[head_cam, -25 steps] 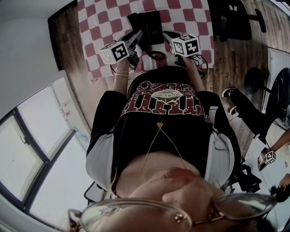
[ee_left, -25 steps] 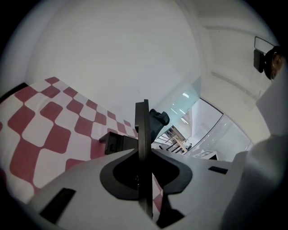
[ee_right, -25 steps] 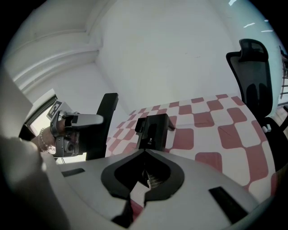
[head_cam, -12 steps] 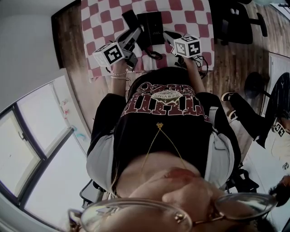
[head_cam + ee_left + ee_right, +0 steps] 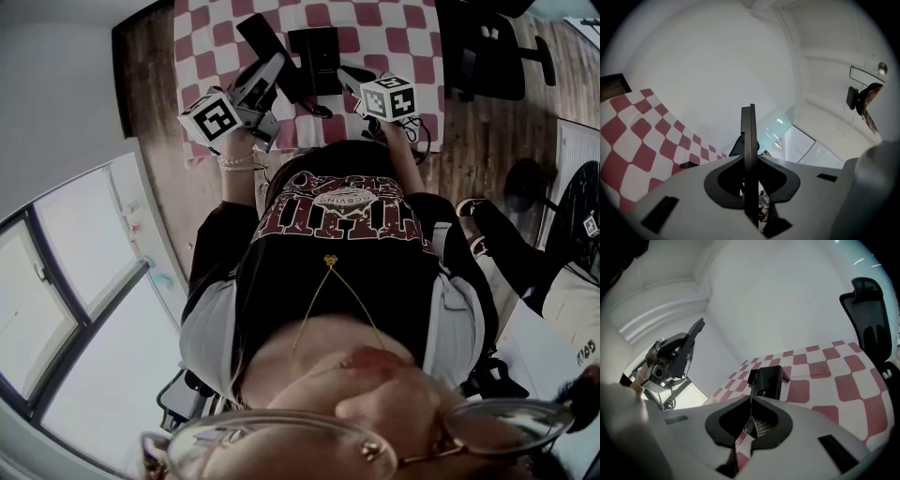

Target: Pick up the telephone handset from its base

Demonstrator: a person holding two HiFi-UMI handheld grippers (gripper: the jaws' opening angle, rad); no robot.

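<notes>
The black telephone base lies on the red-and-white checked table. My left gripper is shut on the black handset, which hangs lifted off to the left of the base. In the left gripper view the handset stands edge-on between the jaws of the left gripper. My right gripper rests at the base's near right corner. In the right gripper view the right gripper is shut over the near end of the base, and the lifted handset shows at the left.
A coiled cord lies at the table's near edge. A black office chair stands to the right of the table on the wooden floor. Another person is at the far right. Windows fill the left side.
The left gripper has risen with the handset, drawing it up and to the left, away from the base. The right gripper has stayed at the base.
</notes>
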